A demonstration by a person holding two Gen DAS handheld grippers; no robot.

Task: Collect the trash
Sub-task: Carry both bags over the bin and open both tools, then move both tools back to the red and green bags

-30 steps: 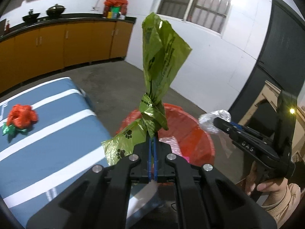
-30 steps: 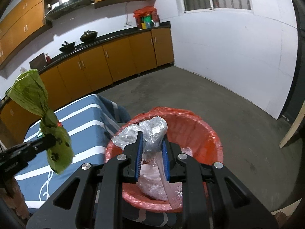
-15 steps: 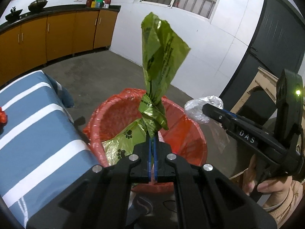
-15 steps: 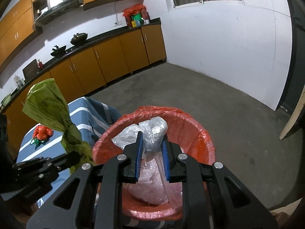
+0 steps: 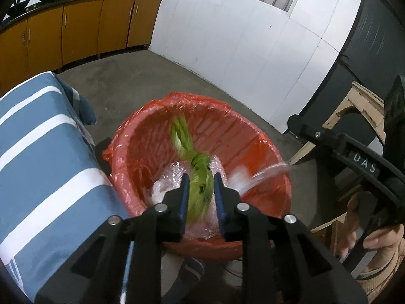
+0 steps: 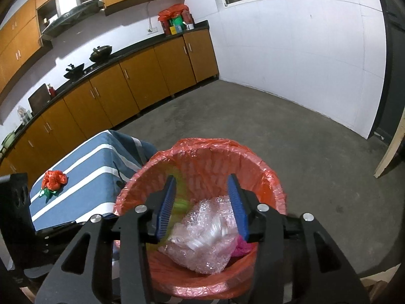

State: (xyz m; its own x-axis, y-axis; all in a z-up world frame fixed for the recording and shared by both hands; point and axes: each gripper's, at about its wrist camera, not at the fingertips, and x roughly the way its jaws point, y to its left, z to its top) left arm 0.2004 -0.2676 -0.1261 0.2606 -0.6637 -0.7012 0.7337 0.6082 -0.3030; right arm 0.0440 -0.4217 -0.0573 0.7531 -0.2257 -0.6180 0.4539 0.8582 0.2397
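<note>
step in hand: the drop. left gripper [image 5: 201,192] over the red-lined round trash bin [image 5: 253,126], jaws opening; the knotted green plastic bag [image 5: 200,177], motion-blurred, sits between the pads, apparently free and falling inside the rim. right gripper [image 6: 205,205] jaws opening too, nothing between them; the clear crumpled plastic wrap [image 6: 202,235] lies in the bin below. a red-and-green crumpled wrapper [image 6: 53,181] lies on the blue white-striped tablecloth [image 6: 83,167]. next, as i judge it: lift both clear and go for that wrapper.

Orange cabinets [image 6: 141,86], striped tablecloth [image 6: 93,164]
</note>
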